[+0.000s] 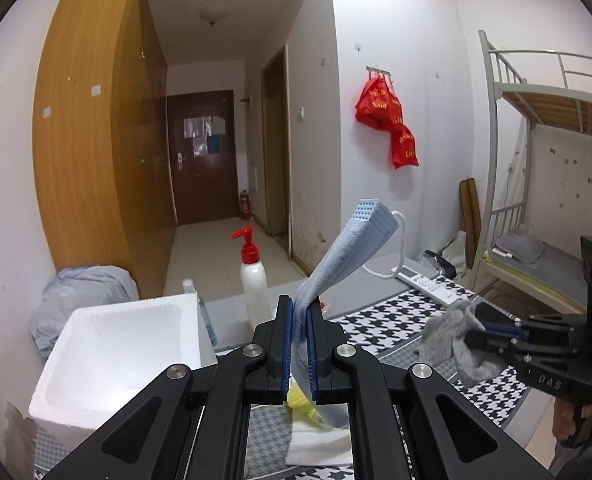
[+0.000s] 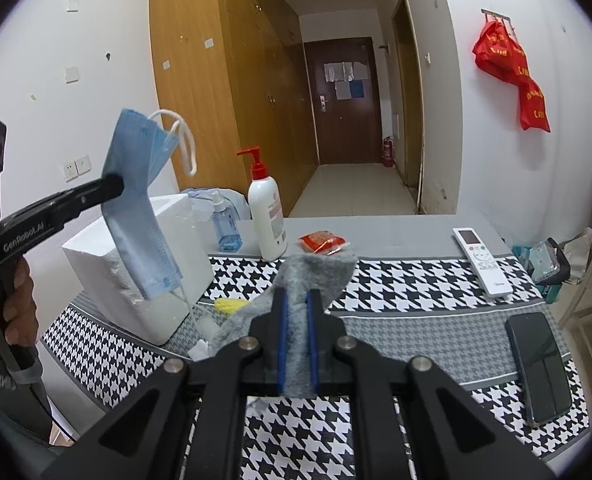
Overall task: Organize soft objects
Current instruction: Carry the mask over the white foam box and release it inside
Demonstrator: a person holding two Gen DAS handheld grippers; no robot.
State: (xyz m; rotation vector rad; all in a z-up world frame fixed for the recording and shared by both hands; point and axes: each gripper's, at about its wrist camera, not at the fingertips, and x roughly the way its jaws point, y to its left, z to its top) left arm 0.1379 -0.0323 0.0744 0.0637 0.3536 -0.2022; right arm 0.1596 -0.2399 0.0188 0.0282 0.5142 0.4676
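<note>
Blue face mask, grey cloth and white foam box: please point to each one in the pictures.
blue face mask (image 2: 135, 208), right wrist view, on its pleated middle.
grey cloth (image 2: 316, 276), right wrist view, on the part above the fingers.
white foam box (image 1: 107, 360), left wrist view, on its inner wall.

A pale blue mask (image 2: 135, 200) is hanging at ten o'clock, a grey cloth (image 2: 304, 280) is lying over black-and-white houndstooth table cover (image 2: 416, 280), a red bag (image 2: 512, 76) is showing at two.

The left gripper (image 1: 300, 320) is raised and clamped tight, while the right gripper (image 2: 297, 308), lower and tilted downward, is likewise closed.
</note>
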